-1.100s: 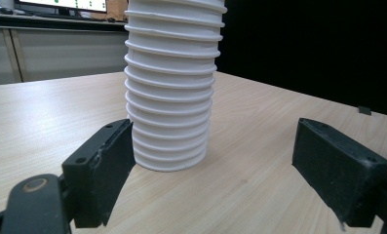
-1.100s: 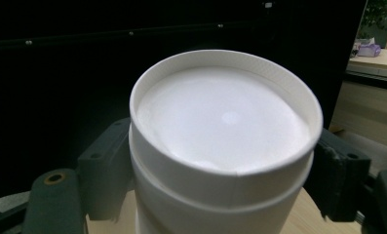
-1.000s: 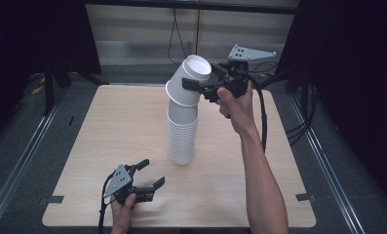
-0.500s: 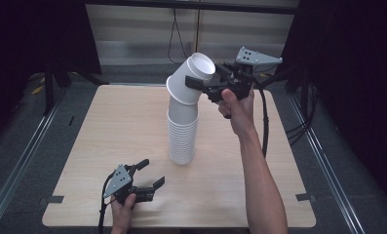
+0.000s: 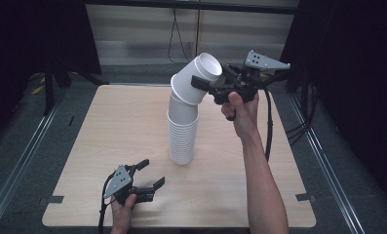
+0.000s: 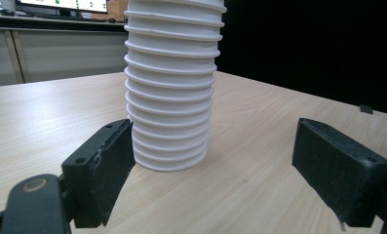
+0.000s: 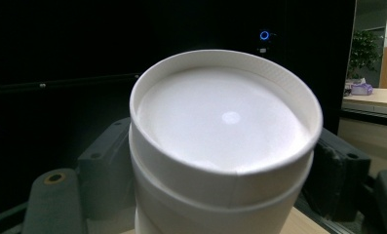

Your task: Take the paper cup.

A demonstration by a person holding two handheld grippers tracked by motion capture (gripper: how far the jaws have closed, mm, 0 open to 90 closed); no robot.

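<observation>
the stack of white paper cups (image 5: pixel 183 129) stands upside down near the middle of the desk (image 5: pixel 108 126), and its top part leans over to the person's right. the right gripper (image 5: pixel 204 86) is clenched on the top cup (image 5: pixel 198 78), one jaw on each side of its wall just below the upturned base. in the right gripper view that cup (image 7: pixel 225 161) sits squarely between the jaws, and a second rim shows just under its own, so at least one more cup seems to be riding up with it.

the step in hand looks like peeling the top cup off the stack. to do it well, i would pull along the axis of the tilted cup rather than straight up, so the nested walls slide apart instead of binding. a light twist may break the seal with the cup beneath. the grip should stay gentle, since thin paper walls dent easily and a crushed wall clamps harder on the next cup.

the left gripper (image 5: pixel 143 179) rests low near the front edge of the desk, its jaws spread wide and holding nothing. in the left gripper view the foot of the stack (image 6: pixel 170 97) stands just ahead, between the jaws but not touched. closing it softly on the lower cups would steady the column and stop it from tipping.
</observation>
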